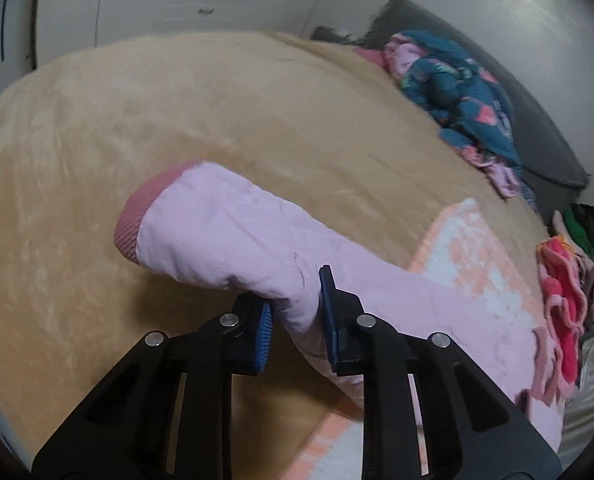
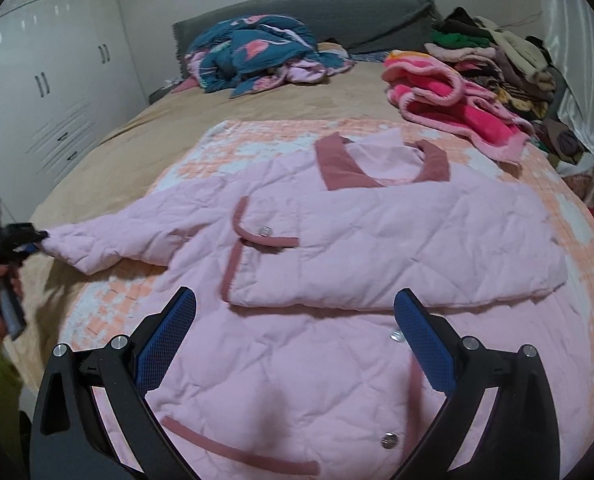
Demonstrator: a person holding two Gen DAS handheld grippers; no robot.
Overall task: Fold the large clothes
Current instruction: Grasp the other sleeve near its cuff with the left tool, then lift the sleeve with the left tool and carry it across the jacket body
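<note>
A pale pink quilted jacket (image 2: 337,232) with dusty-rose trim lies spread on the bed, one front panel folded across it. My left gripper (image 1: 295,312) is shut on the jacket's sleeve (image 1: 225,236) and holds it raised over the tan blanket; the ribbed rose cuff (image 1: 137,216) points away from me. The left gripper also shows at the left edge of the right wrist view (image 2: 29,240), holding the sleeve end. My right gripper (image 2: 295,336) is open and empty, hovering over the jacket's lower front near its snap buttons (image 2: 389,440).
A tan blanket (image 1: 137,112) covers the bed, with a pink-and-white checked blanket (image 2: 257,140) under the jacket. A teal patterned quilt (image 2: 257,48) lies by the grey headboard (image 2: 337,8). A pink fleece (image 2: 457,108) and a clothes pile (image 2: 497,48) lie at the right. White wardrobes (image 2: 49,92) stand at the left.
</note>
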